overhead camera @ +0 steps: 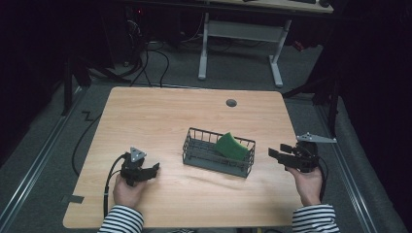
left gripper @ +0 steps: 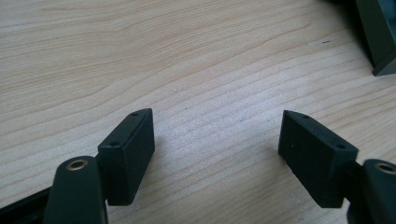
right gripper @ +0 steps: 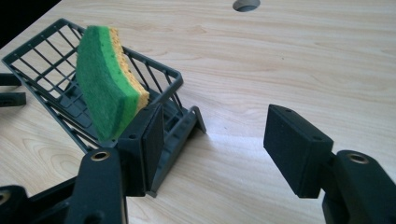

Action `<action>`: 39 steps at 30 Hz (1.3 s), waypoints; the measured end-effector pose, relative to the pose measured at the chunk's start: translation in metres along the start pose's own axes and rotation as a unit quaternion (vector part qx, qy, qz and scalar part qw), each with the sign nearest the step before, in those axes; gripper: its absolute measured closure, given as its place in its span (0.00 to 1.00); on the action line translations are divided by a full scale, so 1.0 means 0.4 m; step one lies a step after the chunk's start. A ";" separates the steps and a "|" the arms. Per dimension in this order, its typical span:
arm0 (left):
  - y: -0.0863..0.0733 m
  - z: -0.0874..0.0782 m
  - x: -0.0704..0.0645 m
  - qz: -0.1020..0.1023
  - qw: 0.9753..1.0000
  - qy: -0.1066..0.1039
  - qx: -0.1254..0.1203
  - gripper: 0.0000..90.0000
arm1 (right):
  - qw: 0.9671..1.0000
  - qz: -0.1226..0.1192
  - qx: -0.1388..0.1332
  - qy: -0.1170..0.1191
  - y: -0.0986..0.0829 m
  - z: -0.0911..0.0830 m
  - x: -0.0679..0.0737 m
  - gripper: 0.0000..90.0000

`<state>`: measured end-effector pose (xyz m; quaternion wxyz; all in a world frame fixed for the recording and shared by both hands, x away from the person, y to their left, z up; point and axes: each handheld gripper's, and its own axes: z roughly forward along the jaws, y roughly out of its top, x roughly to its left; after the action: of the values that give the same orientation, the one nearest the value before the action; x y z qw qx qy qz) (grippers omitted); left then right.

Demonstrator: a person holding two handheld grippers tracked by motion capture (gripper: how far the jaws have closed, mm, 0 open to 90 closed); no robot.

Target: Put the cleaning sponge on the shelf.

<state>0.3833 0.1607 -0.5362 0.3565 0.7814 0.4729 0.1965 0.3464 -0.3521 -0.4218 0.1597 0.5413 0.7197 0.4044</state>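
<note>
table (overhead camera: pixel 165 116): light woodgrain, round grommet hole (overhead camera: pixel 231 103) | room: dark | left claw (left gripper: pixel 217 154) wide | right claw (right gripper: pixel 212 140) wide

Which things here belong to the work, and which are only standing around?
Probably the work:
sponge, leaning in the wire basket
left gripper, open
right gripper, open

Standing around:
desk frame behind the table
floor cables

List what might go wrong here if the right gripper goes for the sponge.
1. The sponge stands tilted against the wire basket wall, so a nudge may tip it flat or over the rim.
2. The basket looks light; the right gripper, open beside its end, could shove it across the table.
3. The left gripper sits apart, not steadying it.
</note>
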 end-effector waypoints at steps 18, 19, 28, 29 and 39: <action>0.000 0.000 0.000 0.000 1.000 0.000 0.000 0.31 | 0.999 0.043 -0.012 -0.016 -0.106 -0.001 -0.037 0.42; 0.000 0.000 0.000 0.001 1.000 0.000 0.000 0.31 | 0.999 0.042 -0.013 -0.017 -0.112 0.001 -0.038 0.42; 0.000 0.000 -0.001 0.003 1.000 0.002 0.001 0.31 | 0.998 0.058 -0.011 -0.022 -0.171 0.021 -0.046 0.42; 0.000 0.000 -0.001 0.003 1.000 0.003 0.001 0.31 | 0.998 0.062 -0.011 -0.021 -0.177 0.024 -0.048 0.42; 0.000 0.000 -0.002 0.004 1.000 0.003 0.002 0.31 | 0.997 0.070 -0.005 -0.036 -0.226 0.062 -0.050 0.41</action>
<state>0.3831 0.1599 -0.5362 0.3527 0.7835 0.4710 0.1997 0.3116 -0.3681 -0.5095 0.1597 0.6041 0.6717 0.3980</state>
